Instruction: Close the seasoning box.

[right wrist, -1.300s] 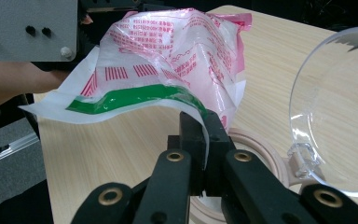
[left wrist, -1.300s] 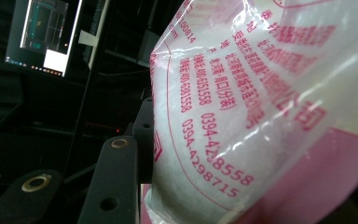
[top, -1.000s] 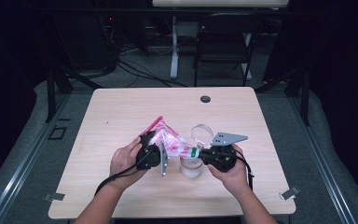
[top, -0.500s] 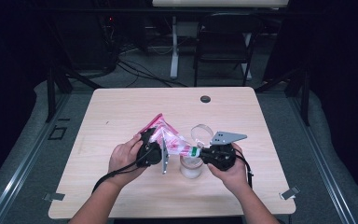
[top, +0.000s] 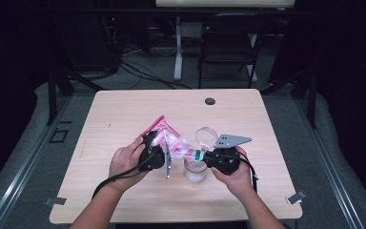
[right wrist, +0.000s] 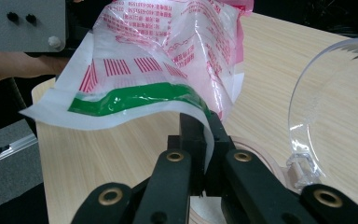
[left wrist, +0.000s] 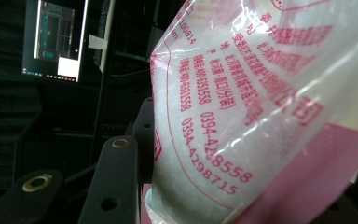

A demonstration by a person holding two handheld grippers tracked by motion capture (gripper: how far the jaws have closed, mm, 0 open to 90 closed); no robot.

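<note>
On the left of the high view my left gripper (top: 158, 153) has the fat end of the bag (top: 174, 143) and carries it clear of the table (top: 124, 119), tilted so the far corner rides high and the near end slopes down toward the middle. In the left gripper view the bag (left wrist: 242, 107) fills the jaws' space, white grains pressed against the printed plastic; one black jaw rises beside it, and I judge the jaws are clamped on the bag, since it hangs off the wood with nothing else under that end. That height is the point, I reckon: the contents want to slide downhill. Moving to the centre, the low end of the bag comes out over the clear jar (top: 195, 169), which stands upright on the table just under the green-banded mouth (its hinged lid (top: 206, 135) is swung back and open behind it). On to the right, my right gripper (top: 208, 156) pinches that mouth edge; the right gripper view shows the two jaws closed on the white lip of the bag (right wrist: 163, 60), just below the green strip, with the jar rim (right wrist: 256, 149) directly beyond them. I hold that edge to keep the opening steered over the jar, so whatever runs down lands inside rather than on the table.
</note>
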